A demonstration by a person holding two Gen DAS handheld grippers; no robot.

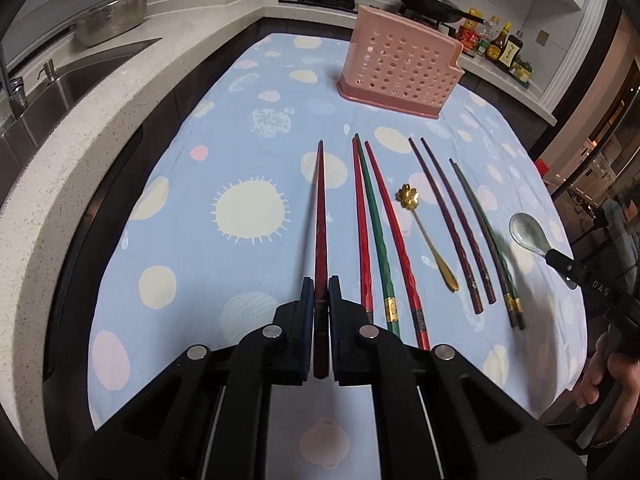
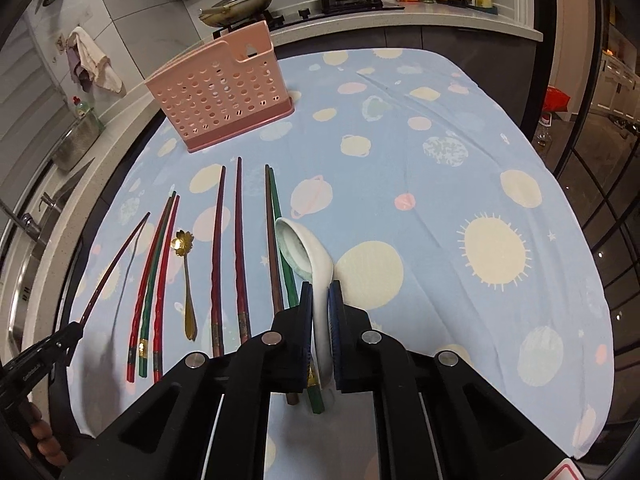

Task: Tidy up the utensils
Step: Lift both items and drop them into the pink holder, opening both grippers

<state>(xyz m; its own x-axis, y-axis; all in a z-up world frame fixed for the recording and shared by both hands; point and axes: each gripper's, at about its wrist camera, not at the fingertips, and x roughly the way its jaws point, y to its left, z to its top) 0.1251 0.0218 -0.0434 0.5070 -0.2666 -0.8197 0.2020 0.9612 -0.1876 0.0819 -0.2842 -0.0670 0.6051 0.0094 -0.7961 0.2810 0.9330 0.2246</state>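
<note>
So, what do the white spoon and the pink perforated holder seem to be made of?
White soup spoon: probably glazed ceramic, being thick, glossy and smooth with a faint pattern in its bowl. Pink perforated holder: probably moulded plastic, being matt and thin-walled with even round holes.

Left hand-held gripper [image 1: 320, 288] clamps a dark red chopstick [image 1: 320, 216].

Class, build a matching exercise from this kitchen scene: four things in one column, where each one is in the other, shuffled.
Things:
1. dark red chopstick
2. white ceramic spoon
3. gold flower spoon
4. pink utensil holder

Places:
A. lying on the cloth among the chopsticks
B. standing at the far end of the table
C. in the left gripper
D. in the right gripper

Pairs: 1-C, 2-D, 3-A, 4-B
</note>
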